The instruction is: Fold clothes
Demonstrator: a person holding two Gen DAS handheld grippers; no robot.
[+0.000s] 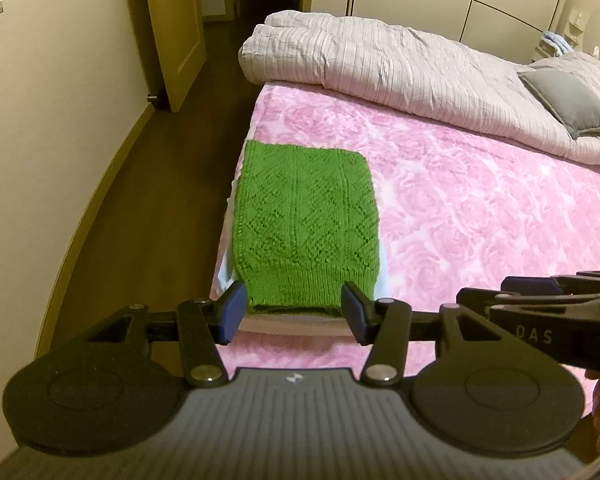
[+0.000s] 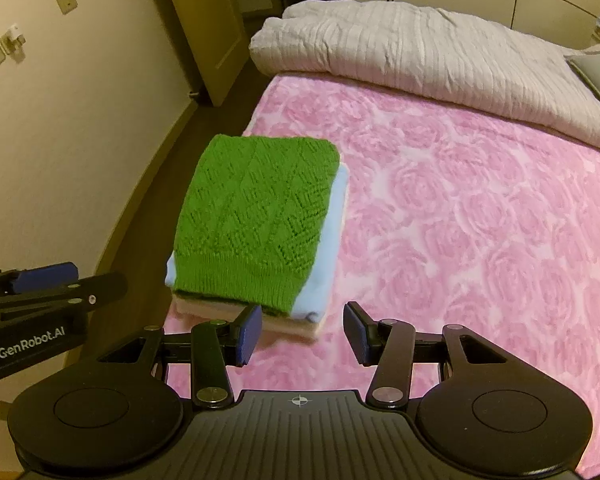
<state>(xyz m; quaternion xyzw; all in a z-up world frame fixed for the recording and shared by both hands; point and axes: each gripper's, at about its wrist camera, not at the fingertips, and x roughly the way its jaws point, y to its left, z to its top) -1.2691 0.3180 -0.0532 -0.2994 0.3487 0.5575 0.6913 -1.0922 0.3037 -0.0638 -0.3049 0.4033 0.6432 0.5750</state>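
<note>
A folded green knitted sweater (image 1: 306, 220) (image 2: 256, 220) tops a small stack, over a light blue garment (image 2: 324, 272) and a cream one (image 2: 292, 322). The stack lies at the left edge of the pink rose-patterned bed (image 1: 480, 220) (image 2: 460, 220). My left gripper (image 1: 294, 314) hovers open just in front of the stack's near edge, its blue pads apart and pressing on nothing. My right gripper (image 2: 303, 334) is open too, close to the stack's near right corner, with nothing held. Each gripper shows at the edge of the other's view: the left gripper (image 2: 44, 280) and the right gripper (image 1: 540, 292).
A bunched pale grey quilt (image 1: 400, 60) (image 2: 420, 52) lies across the far end of the bed, with a grey pillow (image 1: 568, 100) on it. Dark floor (image 1: 160, 200) runs along the bed's left side, beside a cream wall and an open door (image 1: 176, 32).
</note>
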